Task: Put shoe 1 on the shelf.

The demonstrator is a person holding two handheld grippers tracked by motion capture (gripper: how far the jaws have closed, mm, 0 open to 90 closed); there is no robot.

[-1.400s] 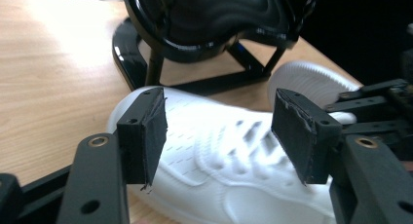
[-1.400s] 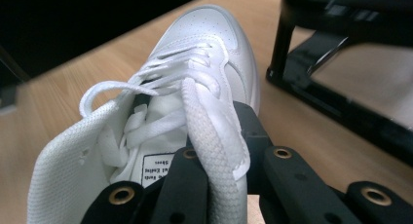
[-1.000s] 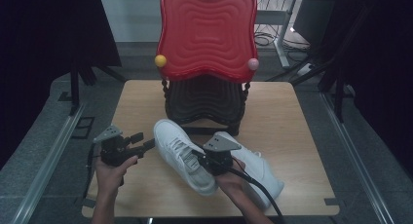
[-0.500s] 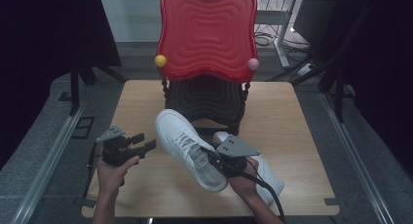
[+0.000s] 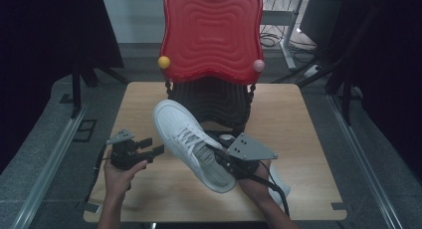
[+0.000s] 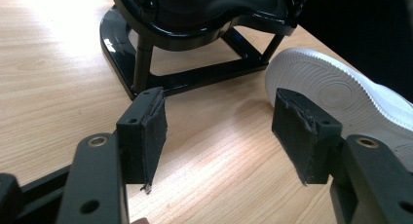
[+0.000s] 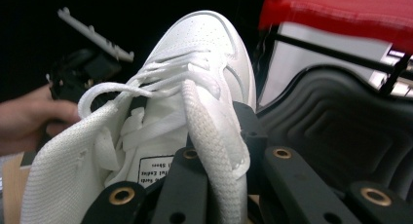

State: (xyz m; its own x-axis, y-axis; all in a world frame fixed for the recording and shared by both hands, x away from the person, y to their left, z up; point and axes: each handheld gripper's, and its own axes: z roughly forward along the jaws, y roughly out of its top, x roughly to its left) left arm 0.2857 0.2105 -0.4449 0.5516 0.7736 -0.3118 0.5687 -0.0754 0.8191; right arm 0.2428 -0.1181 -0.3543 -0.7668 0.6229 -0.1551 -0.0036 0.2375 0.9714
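Note:
A white sneaker (image 5: 191, 142) hangs tilted above the wooden table (image 5: 308, 134), toe up toward the black seat of the red-backed chair (image 5: 211, 37). My right gripper (image 5: 219, 149) is shut on the sneaker's collar beside the laces. In the right gripper view the white fabric (image 7: 204, 78) is pinched between the jaws of that gripper (image 7: 216, 136). A second white sneaker (image 5: 279, 188) lies on the table under my right forearm. My left gripper (image 5: 152, 149) stands open left of the lifted shoe, nothing between its pads (image 6: 151, 131). A white ribbed sole (image 6: 331, 87) lies just beyond its right jaw.
The chair's black base (image 6: 195, 78) stands on the table just ahead of the left gripper. A yellow knob (image 5: 163, 62) and a pink knob (image 5: 258, 65) flank the red back. The table's front edge (image 5: 214, 220) is near my forearms. Dark stands and cables surround the table.
My right gripper has risen with the white sneaker and drifted right; the shoe now hangs off the table with its toe tilted up. The left gripper has stayed put.

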